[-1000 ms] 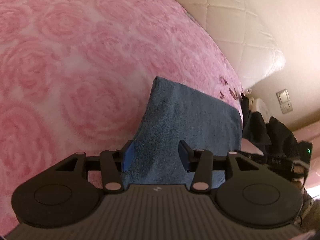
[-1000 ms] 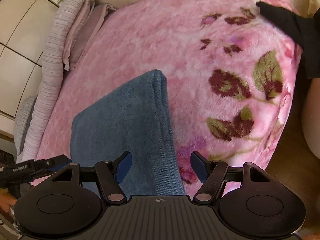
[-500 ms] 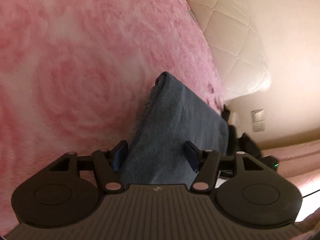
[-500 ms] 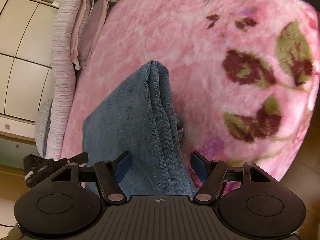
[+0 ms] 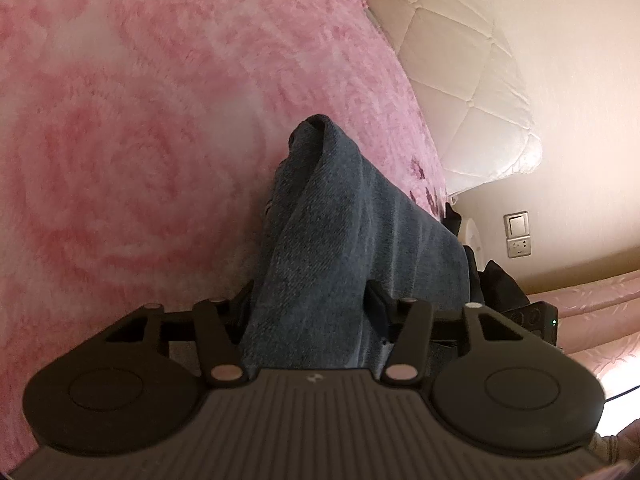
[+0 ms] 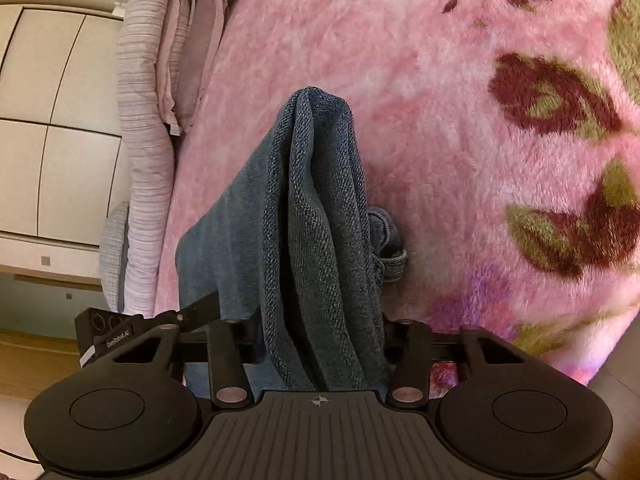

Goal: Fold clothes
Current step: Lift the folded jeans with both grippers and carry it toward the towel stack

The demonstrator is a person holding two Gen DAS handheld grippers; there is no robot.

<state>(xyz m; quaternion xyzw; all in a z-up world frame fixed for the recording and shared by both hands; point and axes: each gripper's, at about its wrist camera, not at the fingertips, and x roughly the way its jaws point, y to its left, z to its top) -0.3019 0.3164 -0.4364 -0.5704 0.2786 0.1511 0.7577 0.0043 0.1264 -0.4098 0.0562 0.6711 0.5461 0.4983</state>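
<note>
A folded blue denim garment (image 5: 340,240) lies on a pink rose-pattern blanket (image 5: 120,140). Its near edge runs between the jaws of my left gripper (image 5: 310,304), which stand wide with the cloth filling the gap. In the right wrist view the same garment (image 6: 316,208) bunches into upright folds and passes between the jaws of my right gripper (image 6: 320,332), also wide with cloth in the gap. The fingertips of both grippers are hidden by the fabric. The left gripper's body (image 6: 132,328) shows at the lower left of the right wrist view.
A white quilted headboard (image 5: 472,68) and a wall switch (image 5: 518,234) are at the right in the left wrist view. Striped pillows (image 6: 148,120) and white cupboard doors (image 6: 60,120) are at the left in the right wrist view. The blanket's flower pattern (image 6: 560,160) lies right.
Both grippers have moved forward over the garment's near edge. The flat folded cloth has bunched up into ridges between the jaws. The dark-gloved hand has left the right wrist view.
</note>
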